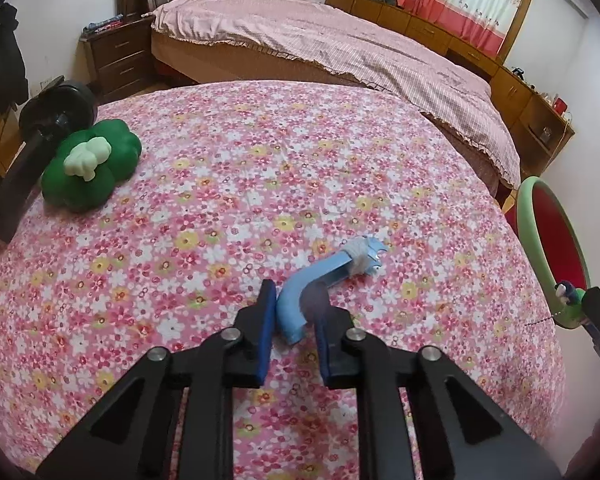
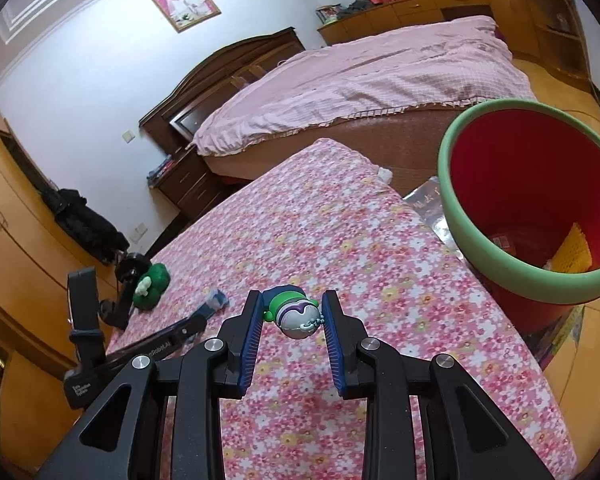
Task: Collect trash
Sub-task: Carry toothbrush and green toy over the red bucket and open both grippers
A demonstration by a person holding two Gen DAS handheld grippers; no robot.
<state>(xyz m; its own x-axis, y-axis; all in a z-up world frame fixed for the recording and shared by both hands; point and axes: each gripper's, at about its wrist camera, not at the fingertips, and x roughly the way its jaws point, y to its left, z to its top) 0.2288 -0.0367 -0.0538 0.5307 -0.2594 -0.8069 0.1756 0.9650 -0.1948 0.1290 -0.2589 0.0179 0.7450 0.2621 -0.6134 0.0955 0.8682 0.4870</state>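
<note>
Two pieces of trash are held: the left tool [image 1: 294, 310] is clamped on a bent blue wrapper [image 1: 320, 282] over the flowered tabletop [image 1: 260, 168], the right tool [image 2: 290, 320] grips a small figurine [image 2: 296, 312]. Nearby, the red bin [image 2: 496, 236] contains a yellow mesh piece [image 2: 574, 250].

1. On the arm of the left tool [image 2: 204, 316], in your right wrist view, you can read white letters ending in "Robot.AI"; the first letters are hidden.
2. On the black block [image 2: 82, 388] at its near end you see a small white label, too small to read.
3. You find no other readable text.
</note>
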